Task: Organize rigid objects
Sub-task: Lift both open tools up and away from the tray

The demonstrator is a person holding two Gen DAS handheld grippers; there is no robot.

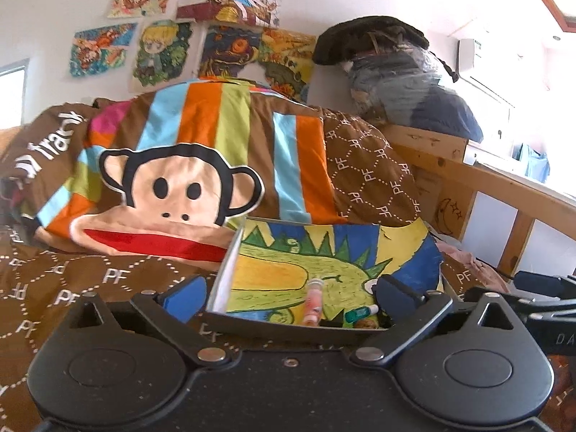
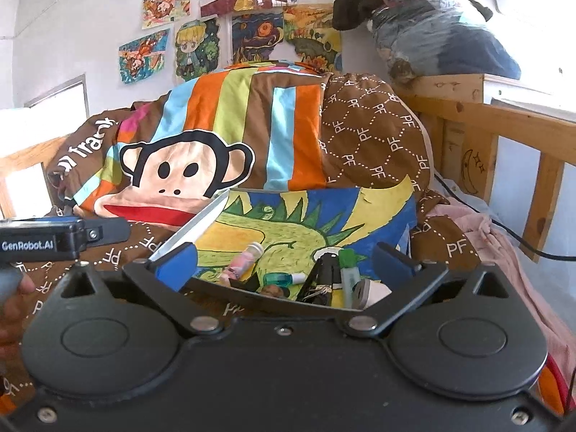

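Tray [image 2: 187, 225]: smooth grey walls, matt paper drawing lining it. Pink tube [image 2: 242, 261] inside: glossy plastic. Behind the tray, soft matt cloth quilt [image 2: 223, 118]. Right of the tray, knotty bare wood rail [image 2: 518, 115].

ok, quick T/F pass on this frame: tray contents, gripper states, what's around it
1. Both grippers, left gripper and right gripper, are open and hold nothing. True.
2. The tray sits on a wooden desk. False: it rests on brown PF-print bedding.
3. A pink tube lies inside the tray. True.
4. The tray's lining is plain white. False: it holds a colourful dinosaur drawing.
5. A small teal bottle lies in the tray. True.
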